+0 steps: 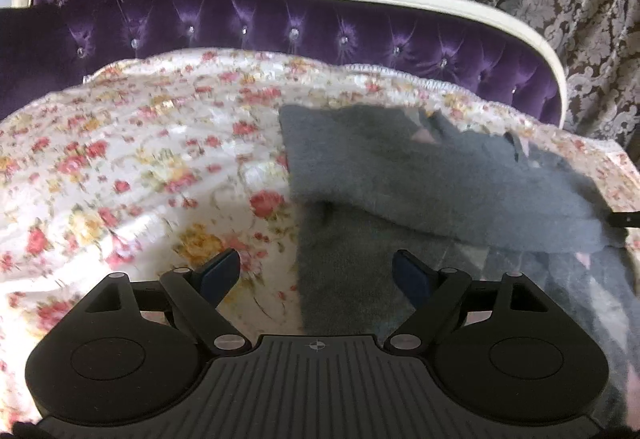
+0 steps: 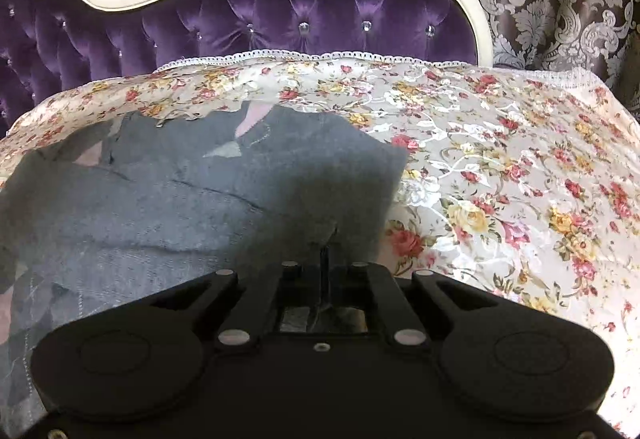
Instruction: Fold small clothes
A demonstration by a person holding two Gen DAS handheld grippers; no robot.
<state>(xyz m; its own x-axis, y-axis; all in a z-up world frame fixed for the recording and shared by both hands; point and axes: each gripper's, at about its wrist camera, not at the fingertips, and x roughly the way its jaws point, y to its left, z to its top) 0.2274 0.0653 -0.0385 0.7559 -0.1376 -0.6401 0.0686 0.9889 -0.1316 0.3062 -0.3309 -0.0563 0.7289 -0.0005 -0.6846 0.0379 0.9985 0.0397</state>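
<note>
Grey knit garment is lying half-folded near the floral bedspread's far edge, right tongs clamping its folded-over edge, left tongs hovering apart, folds remaining.

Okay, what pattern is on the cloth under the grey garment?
The bedspread has red, pink and yellow flowers on white, sharpest in the right wrist view.

Left gripper is showing matte black linkage arms, silver pivot screws, blue fingertips, ribbed base carrying a crosshair mark. Right gripper is showing matching black arms, round housings.
</note>
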